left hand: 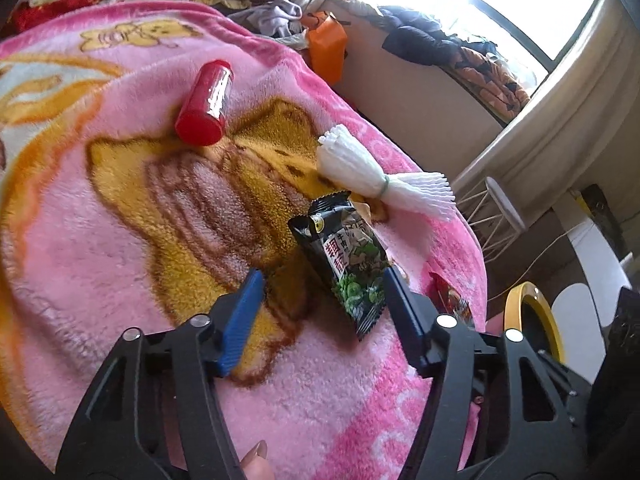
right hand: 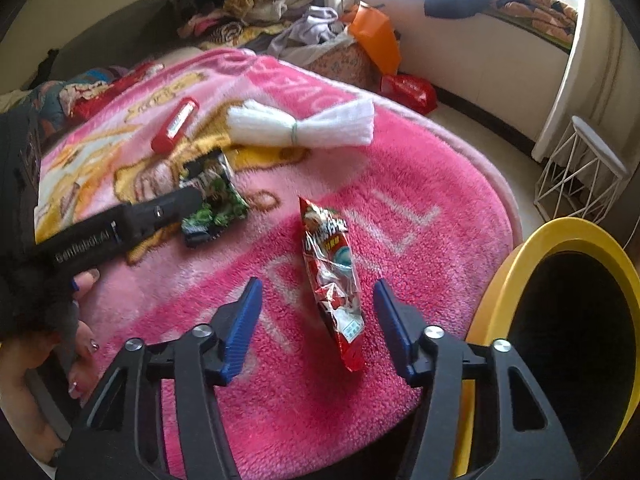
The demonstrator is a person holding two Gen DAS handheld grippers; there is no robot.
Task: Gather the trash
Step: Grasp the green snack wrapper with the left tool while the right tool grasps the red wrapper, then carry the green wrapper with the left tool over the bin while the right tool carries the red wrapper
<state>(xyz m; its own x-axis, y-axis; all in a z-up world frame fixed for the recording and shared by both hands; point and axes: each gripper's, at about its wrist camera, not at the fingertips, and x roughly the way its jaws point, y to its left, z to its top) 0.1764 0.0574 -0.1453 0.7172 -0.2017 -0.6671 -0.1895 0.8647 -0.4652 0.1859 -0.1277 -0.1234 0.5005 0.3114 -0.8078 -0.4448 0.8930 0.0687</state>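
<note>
Left gripper [left hand: 324, 280]: blue pads half spread, nothing clamped; dark green snack packet [left hand: 344, 256] lying on the pink blanket [left hand: 120, 240] between the fingertips, its lower edge just at the right-hand pad, grip not evident. Right gripper [right hand: 318, 290]: pads likewise half spread, astride the red snack packet [right hand: 334, 280] without pressing it.

Places, taken from the dark green snack packet: red tube [left hand: 206, 104] well beyond it up the blanket; white foam bundle [left hand: 380, 172], tied at the waist with a green band, just past its far end; red snack packet off to one side, nearer the yellow-rimmed bin [right hand: 520, 264], which stands at the blanket's edge.

Seen only from the right wrist: left gripper's body from outside with its tip at the green packet, a hand [right hand: 60, 320] on its handle, the bin's dark mouth, a red bag [right hand: 408, 90] on the floor. Seen only from the left wrist: bright window [left hand: 532, 4].

Count: two snack packets, one red tube, one foam bundle, one bin, two grippers.
</note>
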